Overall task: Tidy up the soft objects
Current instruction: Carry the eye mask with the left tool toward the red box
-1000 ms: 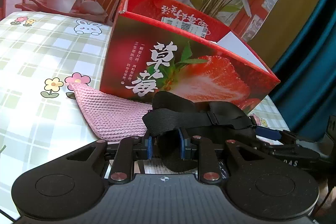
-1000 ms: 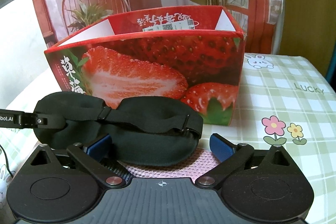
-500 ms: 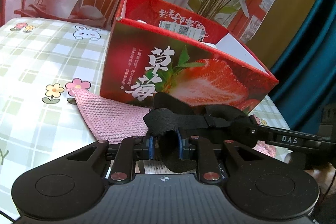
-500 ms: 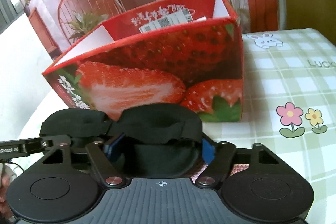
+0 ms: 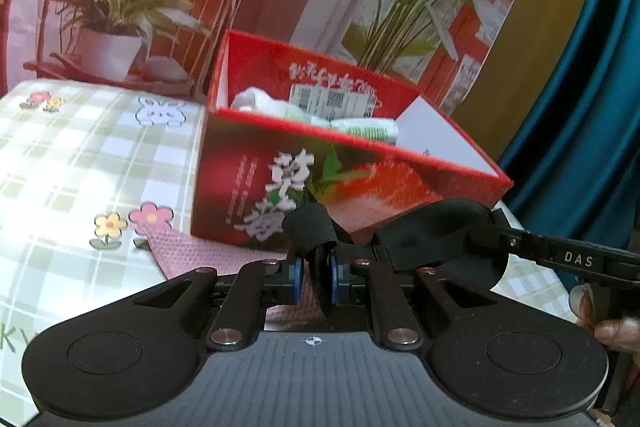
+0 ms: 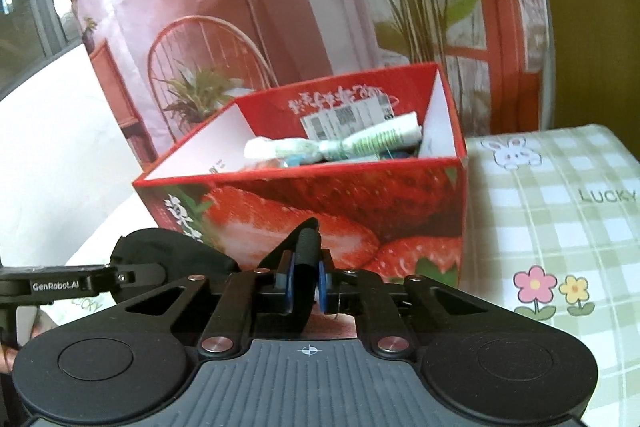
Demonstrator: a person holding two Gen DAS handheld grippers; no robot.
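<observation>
Pinching eye mask [image 5: 436, 235], grippers face box rim [image 5: 360, 143].

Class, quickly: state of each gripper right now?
Left gripper: shut on the eye mask.
Right gripper: jaws just closed, shut on the eye mask's other end.

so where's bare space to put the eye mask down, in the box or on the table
The strawberry box has bare floor along its left white wall; its back right is crowded with rolled white cloths. The checked tablecloth right of the box is bare. In front, the pink knitted cloth lies under the eye mask that both grippers hold.
</observation>
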